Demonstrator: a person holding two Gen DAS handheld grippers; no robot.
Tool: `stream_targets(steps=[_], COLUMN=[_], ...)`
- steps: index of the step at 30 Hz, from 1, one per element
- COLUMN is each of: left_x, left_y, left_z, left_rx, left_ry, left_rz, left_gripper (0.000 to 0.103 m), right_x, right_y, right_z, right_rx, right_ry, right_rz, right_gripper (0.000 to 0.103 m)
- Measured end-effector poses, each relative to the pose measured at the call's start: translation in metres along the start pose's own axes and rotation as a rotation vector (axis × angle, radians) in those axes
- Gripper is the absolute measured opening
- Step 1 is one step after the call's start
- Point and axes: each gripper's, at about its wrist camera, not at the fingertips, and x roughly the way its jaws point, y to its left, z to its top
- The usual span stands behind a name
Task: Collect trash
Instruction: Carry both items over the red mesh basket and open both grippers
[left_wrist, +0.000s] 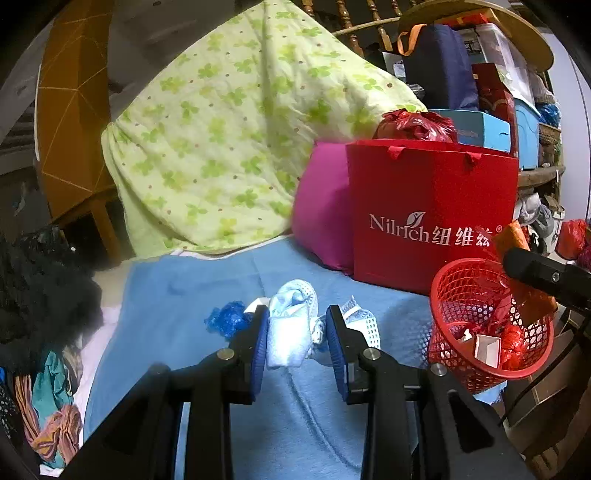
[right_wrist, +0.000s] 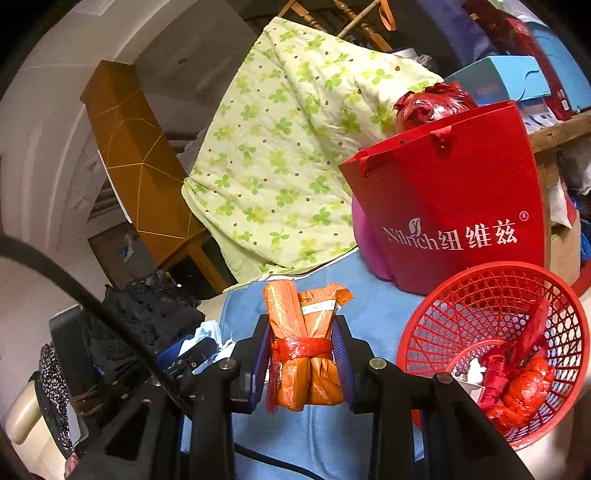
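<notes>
My left gripper (left_wrist: 297, 334) is open around a crumpled light-blue and white wad of trash (left_wrist: 290, 332) lying on the blue sheet (left_wrist: 207, 295); the wad touches the left pad, the right pad stands apart. A blue plastic scrap (left_wrist: 227, 319) lies just left of it. My right gripper (right_wrist: 301, 350) is shut on an orange wrapper bundle (right_wrist: 306, 347) tied with a red plastic strip, held above the sheet to the left of the red mesh basket (right_wrist: 443, 325). The basket (left_wrist: 447, 291) holds red wrappers and a small white box. The right gripper's tip and the bundle show above the basket in the left wrist view (left_wrist: 532, 273).
A red Nilrich paper bag (left_wrist: 432, 210) stands behind the basket with a pink cushion (left_wrist: 325, 203) beside it. A green clover-print quilt (left_wrist: 229, 140) is piled at the back. Dark clothes (left_wrist: 40, 280) lie at the left edge. Boxes fill a shelf (left_wrist: 495, 103) at the right.
</notes>
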Motion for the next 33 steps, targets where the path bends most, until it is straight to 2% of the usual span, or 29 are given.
stream_targets(steps=[33], left_x=[0.013], left_y=[-0.064], left_z=[0.008], left_rx=[0.122], left_ry=[0.017], left_rz=[-0.064], left_gripper=[0.033], right_x=[-0.029], right_y=[-0.058], right_z=[-0.001], right_rx=[0.121], right_ry=[-0.052], right_rz=[-0.074], right_gripper=[0.035])
